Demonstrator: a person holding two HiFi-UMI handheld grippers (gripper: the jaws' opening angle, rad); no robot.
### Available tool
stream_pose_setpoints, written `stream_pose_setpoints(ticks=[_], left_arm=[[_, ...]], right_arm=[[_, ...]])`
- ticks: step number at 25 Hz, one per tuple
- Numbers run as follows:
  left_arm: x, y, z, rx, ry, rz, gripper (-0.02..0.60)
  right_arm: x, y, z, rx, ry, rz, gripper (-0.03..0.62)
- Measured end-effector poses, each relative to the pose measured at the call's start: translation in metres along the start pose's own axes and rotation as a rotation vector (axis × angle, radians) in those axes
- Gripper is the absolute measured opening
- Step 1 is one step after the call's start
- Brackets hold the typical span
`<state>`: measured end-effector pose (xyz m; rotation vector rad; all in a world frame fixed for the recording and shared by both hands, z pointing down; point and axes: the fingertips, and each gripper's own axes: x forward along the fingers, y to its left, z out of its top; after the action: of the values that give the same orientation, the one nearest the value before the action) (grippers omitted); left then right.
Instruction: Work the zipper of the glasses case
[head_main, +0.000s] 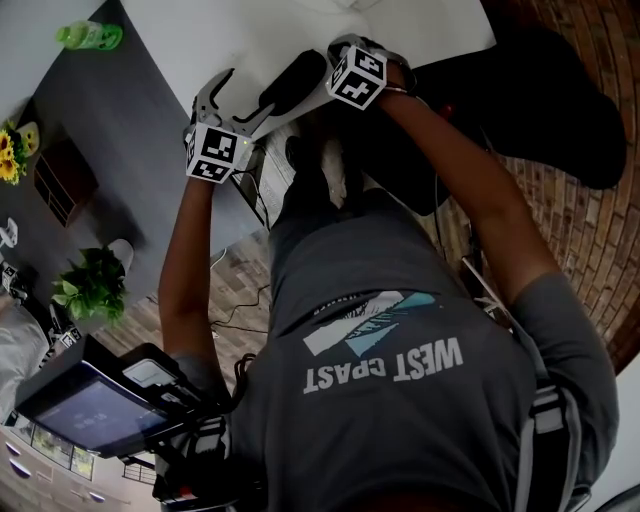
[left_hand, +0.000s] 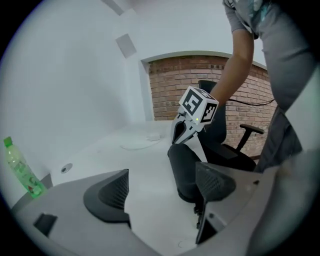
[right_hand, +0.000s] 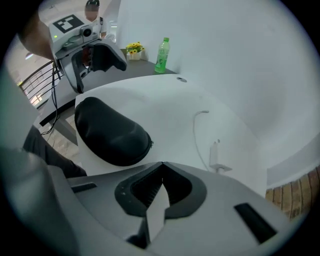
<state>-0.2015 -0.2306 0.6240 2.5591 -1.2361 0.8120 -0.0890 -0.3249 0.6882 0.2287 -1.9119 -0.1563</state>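
The black glasses case (head_main: 295, 80) lies on the white table (head_main: 200, 40), closed as far as I can see. In the left gripper view the glasses case (left_hand: 186, 170) rests just ahead of the right-hand pad, and my left gripper (left_hand: 162, 184) stands open wide with nothing between its pads. My right gripper (right_hand: 162, 165) is shut with its tips together and empty. The glasses case (right_hand: 112, 131) lies ahead of it to the left, apart from it, with a small zipper pull (right_hand: 151, 144) at its near edge. Each gripper faces the other across the case: left gripper (right_hand: 87, 47), right gripper (left_hand: 192, 122).
A green bottle (right_hand: 161, 55) and yellow flowers (right_hand: 133, 48) stand at the table's far end. A white cable (right_hand: 197, 132) with a small plug (right_hand: 216, 156) lies on the table. A black office chair (left_hand: 235, 147) stands by a brick wall (left_hand: 170, 90). A potted plant (head_main: 95, 283) sits on the floor.
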Motion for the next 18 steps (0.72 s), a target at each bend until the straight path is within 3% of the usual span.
stream_pose_setpoints(ticks=[1,3,5,6,9,13,18], left_arm=[[-0.005,0.002,0.005,-0.002,-0.018,0.027,0.414],[-0.022,0.005,0.018,0.002,-0.056,0.083,0.256],[-0.043,0.008,0.036,0.003,-0.091,0.147,0.043],[-0.053,0.011,0.046,-0.008,-0.110,0.181,0.005],[-0.085,0.018,0.072,-0.115,-0.196,0.272,0.005],[-0.134,0.013,0.111,-0.299,-0.359,0.349,0.005],[-0.190,-0.020,0.160,-0.324,-0.485,0.421,0.005]], right_arm=[[-0.003,-0.005,0.001,0.018,-0.013,-0.022,-0.005],[-0.012,-0.011,0.003,0.060,-0.048,-0.058,-0.005],[-0.026,-0.017,0.007,0.113,-0.098,-0.094,-0.005],[-0.036,-0.021,0.010,0.141,-0.132,-0.113,-0.005],[-0.075,-0.027,0.026,0.246,-0.296,-0.138,-0.005],[-0.160,-0.021,0.064,0.402,-0.659,-0.095,-0.005],[-0.291,0.001,0.092,0.472,-1.020,-0.017,-0.005]])
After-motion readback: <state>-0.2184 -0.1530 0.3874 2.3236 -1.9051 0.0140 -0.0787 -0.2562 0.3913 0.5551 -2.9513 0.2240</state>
